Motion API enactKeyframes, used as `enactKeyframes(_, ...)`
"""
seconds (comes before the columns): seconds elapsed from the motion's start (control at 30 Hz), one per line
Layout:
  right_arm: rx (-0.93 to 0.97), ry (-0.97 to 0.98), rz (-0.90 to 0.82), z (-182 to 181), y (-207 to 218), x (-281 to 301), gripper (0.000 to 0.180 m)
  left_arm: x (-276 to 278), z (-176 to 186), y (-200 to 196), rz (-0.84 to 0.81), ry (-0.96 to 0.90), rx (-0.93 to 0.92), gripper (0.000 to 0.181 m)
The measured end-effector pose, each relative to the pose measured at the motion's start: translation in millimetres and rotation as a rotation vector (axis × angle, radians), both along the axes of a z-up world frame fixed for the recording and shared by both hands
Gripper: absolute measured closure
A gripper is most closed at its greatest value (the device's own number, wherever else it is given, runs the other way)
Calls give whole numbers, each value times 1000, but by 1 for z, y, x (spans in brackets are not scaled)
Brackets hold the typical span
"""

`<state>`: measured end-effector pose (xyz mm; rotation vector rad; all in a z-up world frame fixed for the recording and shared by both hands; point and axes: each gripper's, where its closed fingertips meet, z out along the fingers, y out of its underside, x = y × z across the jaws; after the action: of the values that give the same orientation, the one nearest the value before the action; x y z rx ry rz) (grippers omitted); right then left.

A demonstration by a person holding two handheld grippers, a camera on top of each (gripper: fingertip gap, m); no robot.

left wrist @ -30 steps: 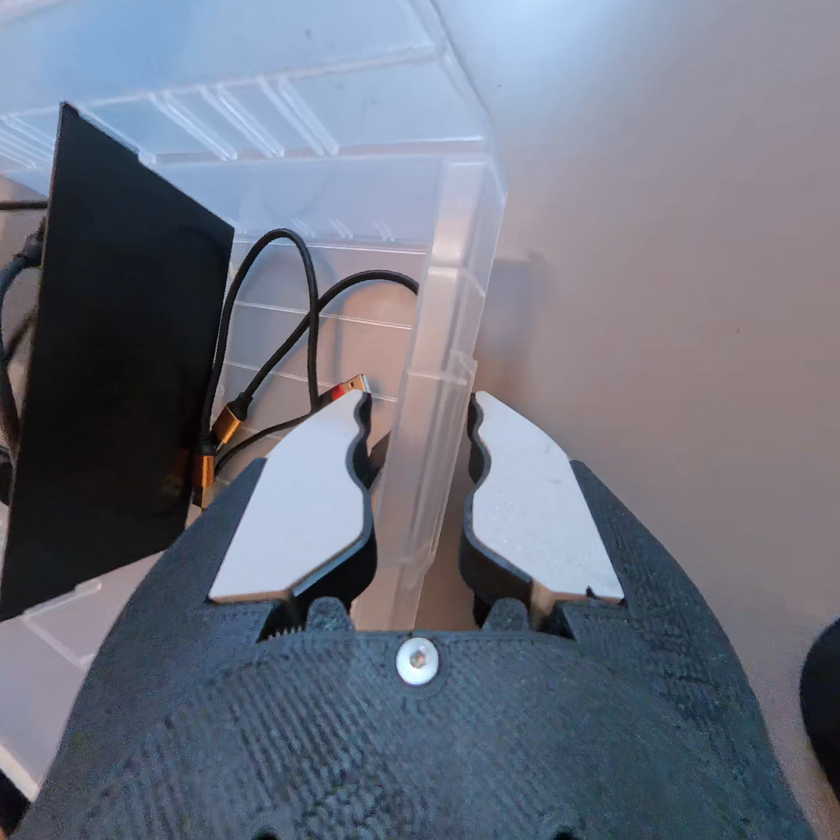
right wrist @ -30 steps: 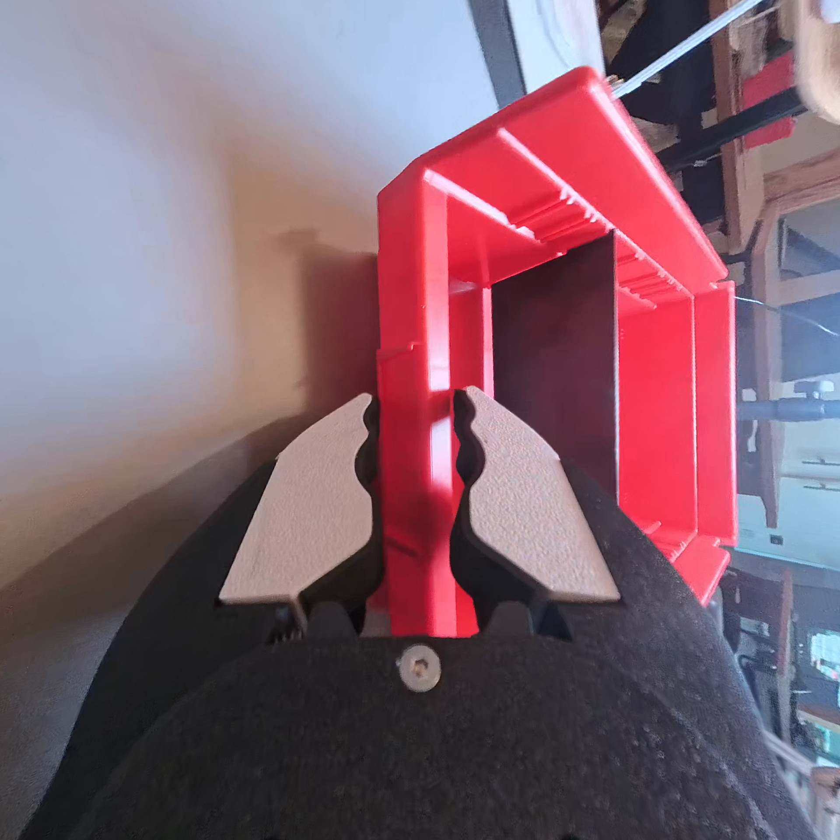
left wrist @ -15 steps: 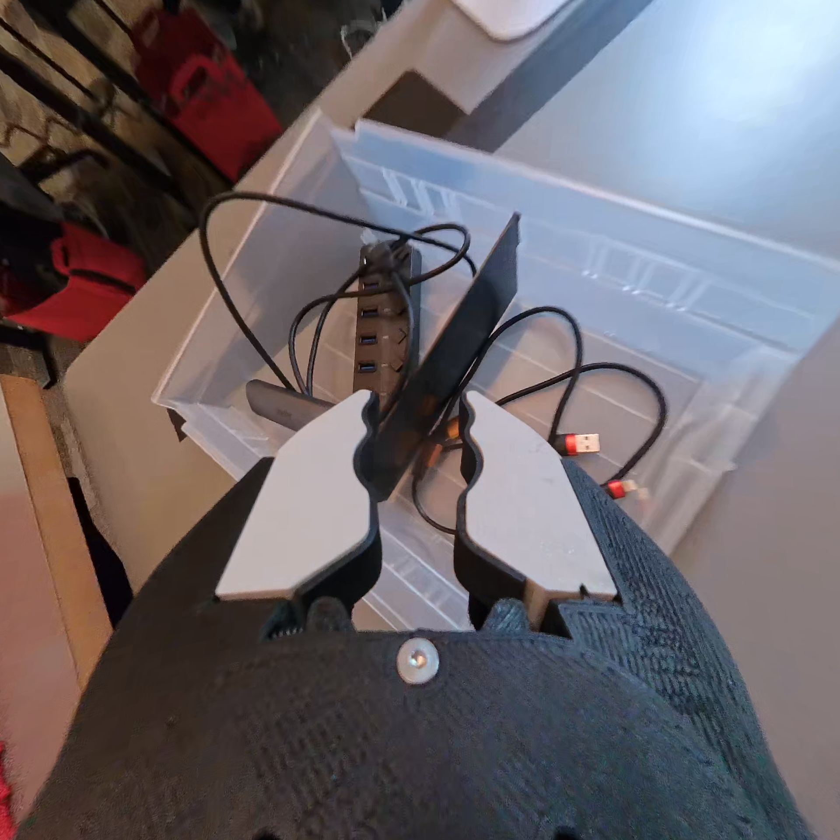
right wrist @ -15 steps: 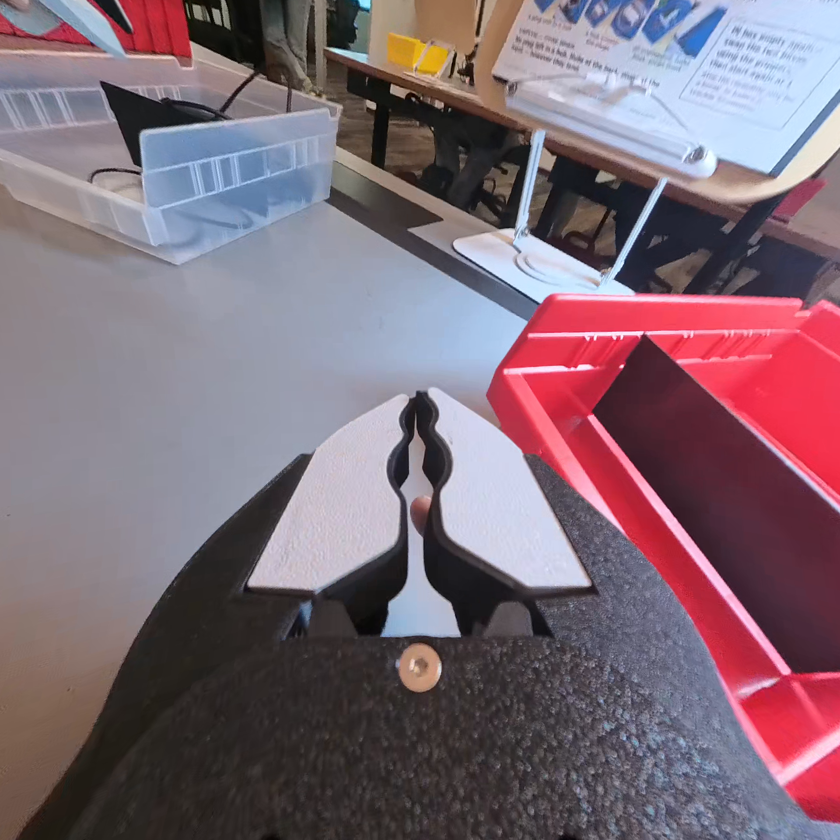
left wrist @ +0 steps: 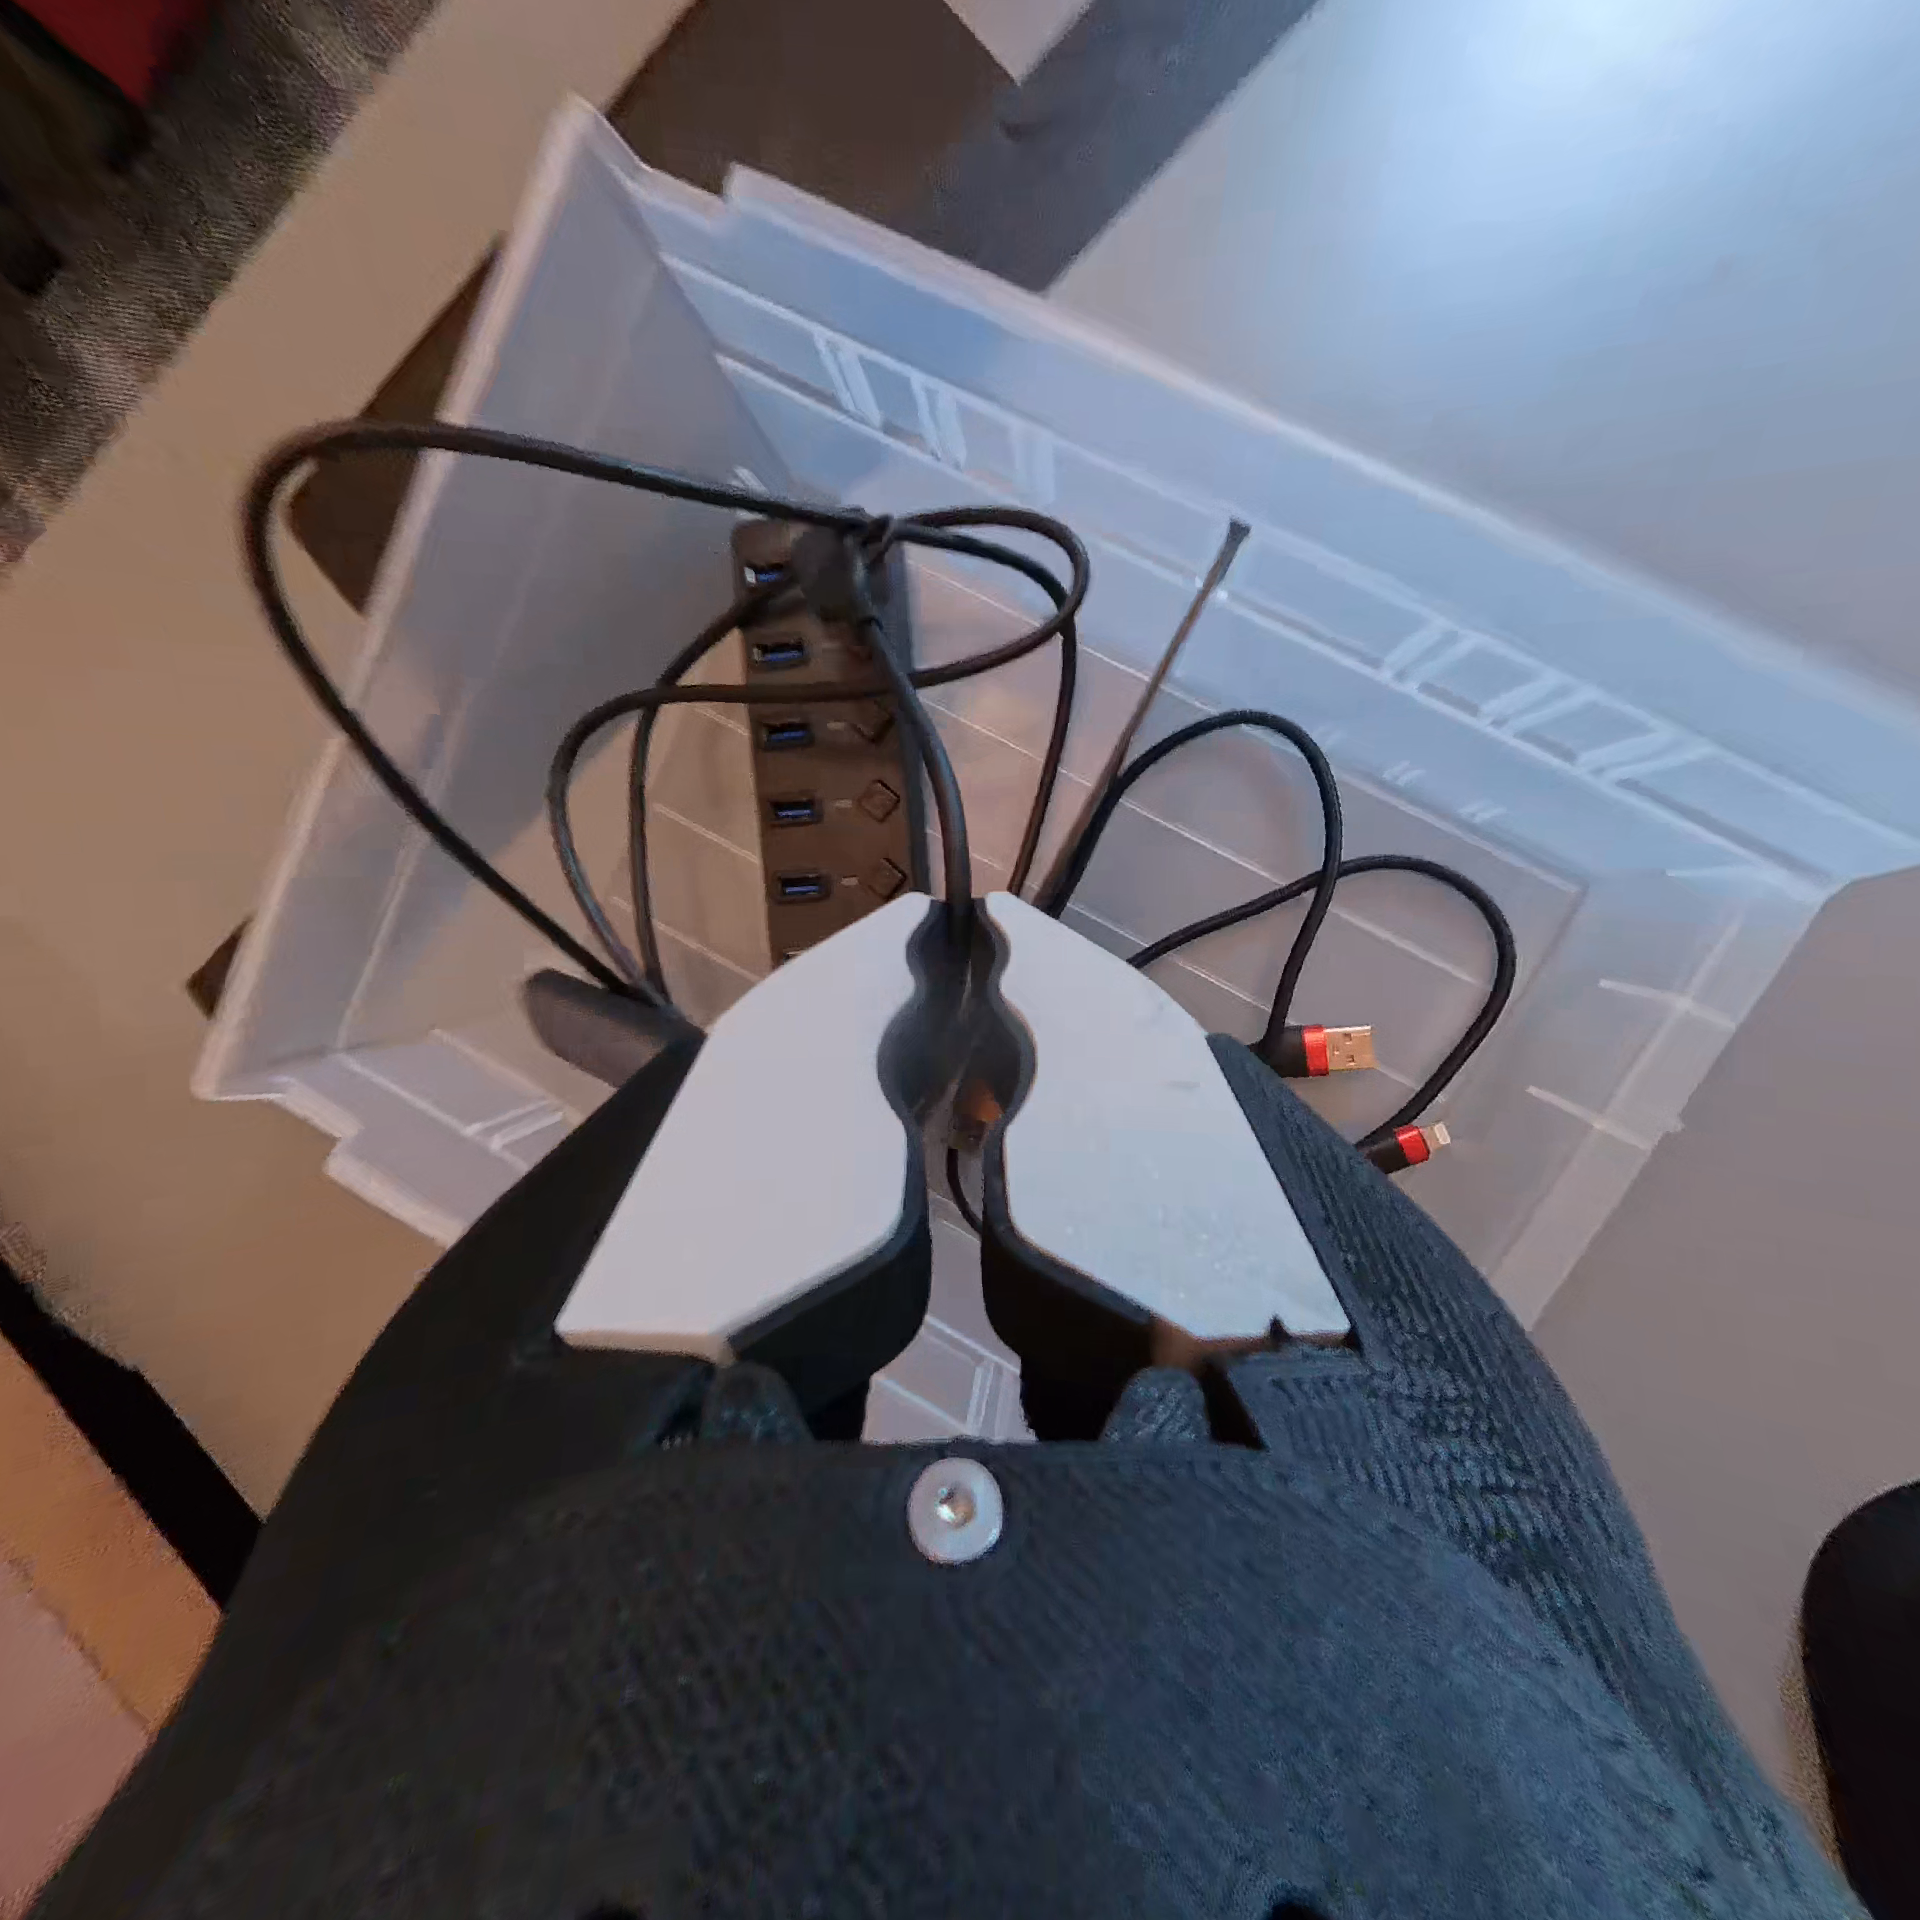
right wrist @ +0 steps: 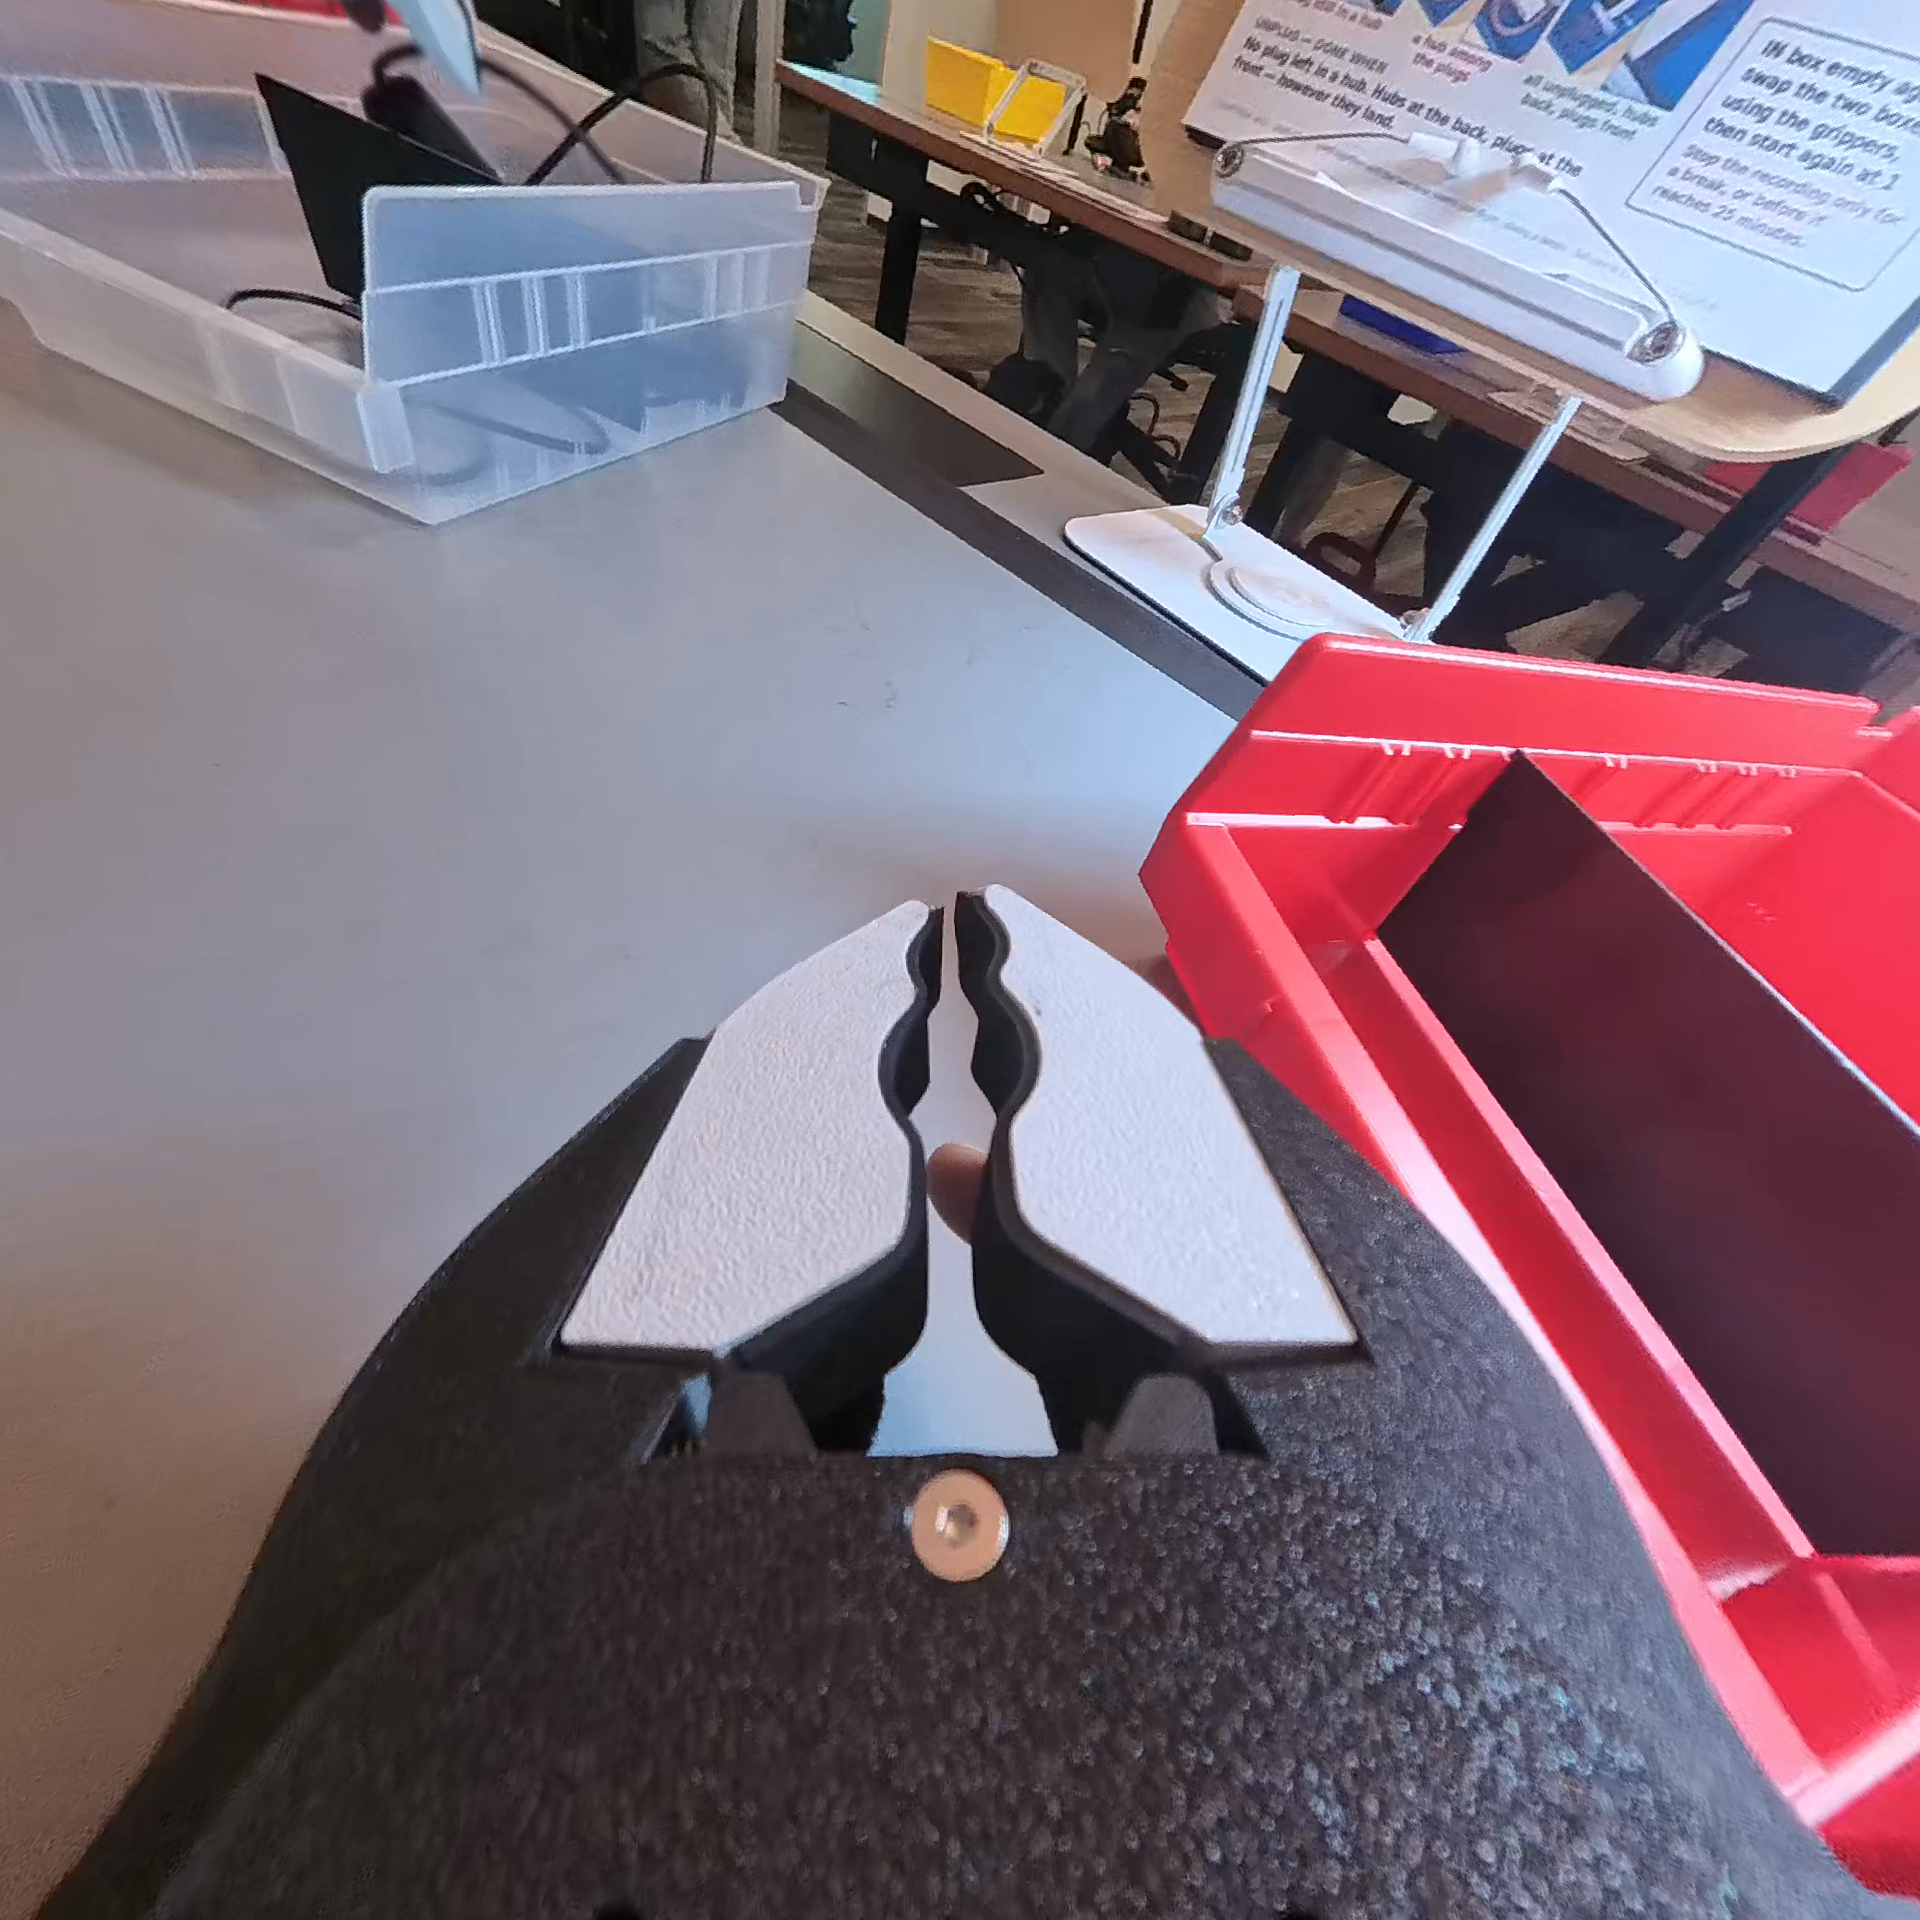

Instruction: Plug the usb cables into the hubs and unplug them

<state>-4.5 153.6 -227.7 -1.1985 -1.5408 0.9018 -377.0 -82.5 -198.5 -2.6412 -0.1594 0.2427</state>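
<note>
Inside the clear bin [left wrist: 582, 665], a black cable [left wrist: 940, 790] is pinched between the closed fingers of the left gripper [left wrist: 961, 909], with an orange-collared plug seen in the gap just behind the tips. A black multi-port hub [left wrist: 821, 748] is laid along the bin floor beyond the fingertips, its blue ports turned up, and several black cable loops are draped over it. A thin black divider [left wrist: 1164, 686] is stood on edge beside the hub. Two red-collared plugs [left wrist: 1335, 1049] are lying loose on the far side of the divider. Over the grey counter [right wrist: 520, 831], the right gripper [right wrist: 948, 914] is held clenched on nothing, just beside a red bin [right wrist: 1455, 1039] fitted with a black divider. The clear bin is seen well apart, farther back on the counter.
</note>
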Motion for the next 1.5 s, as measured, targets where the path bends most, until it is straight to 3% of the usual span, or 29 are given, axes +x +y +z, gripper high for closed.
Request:
enactKeyframes(0.03,3,-3,1,-1,-1,0,177,-5,10,0,23,18,17,177)
enactKeyframes(0.3,12,24,-8,5,0,0,177,-13,138,7,97,270,246,177)
enactKeyframes(0.43,0,77,20,15,-6,0,176,38,203,25,-11,289,436,177)
enactKeyframes(0.53,23,125,77,32,-23,-3,169,98,226,41,-154,272,534,177)
enactKeyframes(0.67,124,130,168,61,-57,-9,156,178,212,62,-331,234,581,177)
enactKeyframes(0.87,489,180,162,143,-87,-7,135,268,127,92,-513,107,489,177)
enactKeyframes(1.03,726,-82,256,135,-100,-27,139,321,79,111,-667,106,366,177)
enactKeyframes(1.1,703,-212,343,113,-104,-33,146,331,74,115,-699,115,359,177)
enactKeyframes(1.17,698,-206,356,108,-102,-41,175,329,70,116,-693,134,351,177)
enactKeyframes(1.3,559,-117,444,115,-109,-42,175,329,75,112,-754,63,474,159)
enactKeyframes(1.4,443,-6,436,138,-97,-37,175,331,85,108,-797,-150,616,141)
enactKeyframes(1.5,330,129,424,165,-88,-26,175,330,70,106,-855,-278,654,121)
